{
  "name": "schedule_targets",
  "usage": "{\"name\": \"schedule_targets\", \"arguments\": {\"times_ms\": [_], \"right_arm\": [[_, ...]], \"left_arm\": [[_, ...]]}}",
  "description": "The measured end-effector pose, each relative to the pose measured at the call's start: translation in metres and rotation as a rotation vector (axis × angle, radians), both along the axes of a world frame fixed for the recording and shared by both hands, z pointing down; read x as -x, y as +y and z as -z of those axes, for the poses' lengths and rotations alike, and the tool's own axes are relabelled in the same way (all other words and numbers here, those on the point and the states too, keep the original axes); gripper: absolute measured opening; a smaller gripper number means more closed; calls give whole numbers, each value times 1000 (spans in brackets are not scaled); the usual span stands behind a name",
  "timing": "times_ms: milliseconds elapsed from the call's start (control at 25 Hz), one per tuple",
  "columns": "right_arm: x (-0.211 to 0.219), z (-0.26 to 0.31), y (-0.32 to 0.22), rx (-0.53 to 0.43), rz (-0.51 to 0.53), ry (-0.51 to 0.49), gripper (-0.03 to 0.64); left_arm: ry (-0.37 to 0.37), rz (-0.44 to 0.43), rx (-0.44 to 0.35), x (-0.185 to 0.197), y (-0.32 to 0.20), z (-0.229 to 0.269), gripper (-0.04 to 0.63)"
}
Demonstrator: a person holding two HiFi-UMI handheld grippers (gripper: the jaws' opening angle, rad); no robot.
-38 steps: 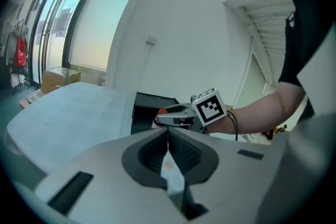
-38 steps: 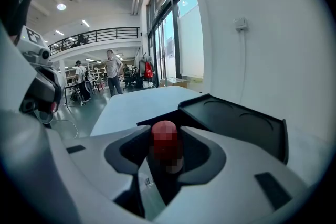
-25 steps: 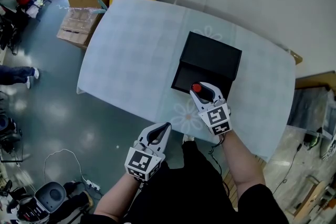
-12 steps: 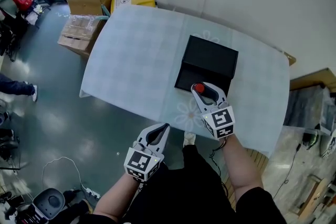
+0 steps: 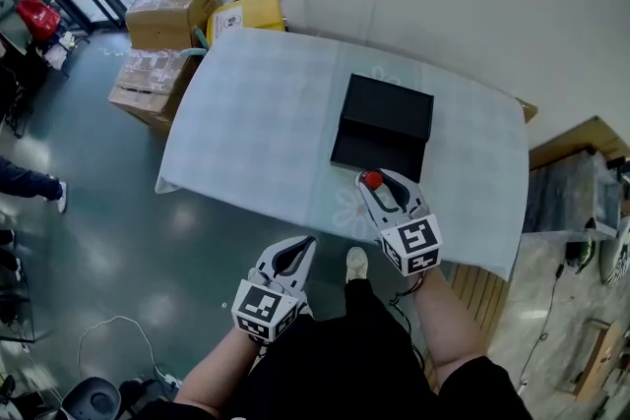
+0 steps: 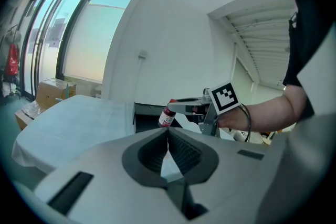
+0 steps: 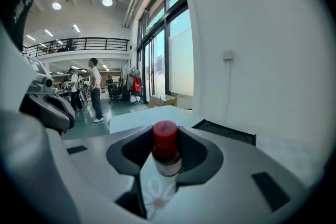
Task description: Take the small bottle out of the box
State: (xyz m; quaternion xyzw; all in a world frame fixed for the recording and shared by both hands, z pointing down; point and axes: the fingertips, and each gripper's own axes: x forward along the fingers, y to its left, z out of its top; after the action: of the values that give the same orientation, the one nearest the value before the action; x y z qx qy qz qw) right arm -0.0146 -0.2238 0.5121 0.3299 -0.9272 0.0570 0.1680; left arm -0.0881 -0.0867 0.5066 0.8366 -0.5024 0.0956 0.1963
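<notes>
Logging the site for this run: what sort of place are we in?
Probably a large workshop or lab hall: cardboard boxes stacked on the floor, tall windows, and a railed upper balcony.

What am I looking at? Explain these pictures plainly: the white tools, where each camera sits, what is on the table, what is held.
A person holds a two-jaw gripper in each hand; the marked cubes are part of them. The head view looks down from the person's head; each gripper view looks along that gripper's own jaws. On the table stands a black box. The right gripper grips a small red-capped bottle by the box's near edge. The left gripper is shut, empty, off the table.
</notes>
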Motion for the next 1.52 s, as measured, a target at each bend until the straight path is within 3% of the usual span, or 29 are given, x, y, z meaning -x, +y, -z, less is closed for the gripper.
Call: {"name": "schedule_targets", "arguments": {"times_ms": [560, 960, 1520], "right_arm": [[5, 20, 98, 0, -87, -25, 160], [11, 20, 161, 23, -160, -46, 160], [-14, 28, 197, 32, -202, -56, 161]], "left_arm": [[13, -83, -39, 19, 46, 13, 29], [0, -187, -42, 27, 75, 12, 29], [18, -236, -33, 2, 87, 11, 29]]}}
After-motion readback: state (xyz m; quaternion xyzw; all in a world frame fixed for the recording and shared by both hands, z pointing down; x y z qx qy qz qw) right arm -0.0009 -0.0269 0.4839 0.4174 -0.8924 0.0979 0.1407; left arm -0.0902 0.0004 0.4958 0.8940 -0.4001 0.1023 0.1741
